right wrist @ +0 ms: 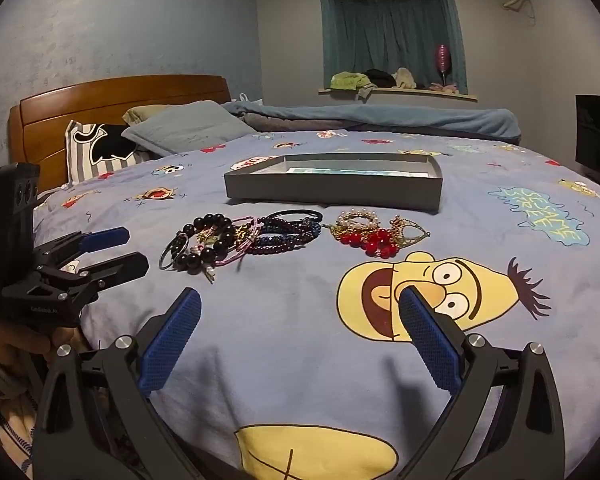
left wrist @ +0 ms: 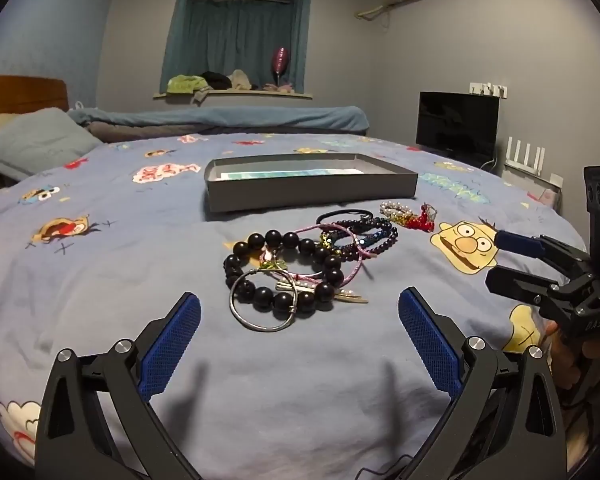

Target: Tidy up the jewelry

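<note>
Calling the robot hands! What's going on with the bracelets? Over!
Left gripper open, empty. Right gripper open, empty. Bracelets heaped on bedspread, grey box behind them. Nothing in the way. Over.

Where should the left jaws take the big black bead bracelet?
Grip the black bead bracelet on its left arc, coming down from above with one jaw inside the loop and one outside. It lies flat on the bedspread, and that side is bare; a metal ring, clips and cords cross its near and right parts.
</note>
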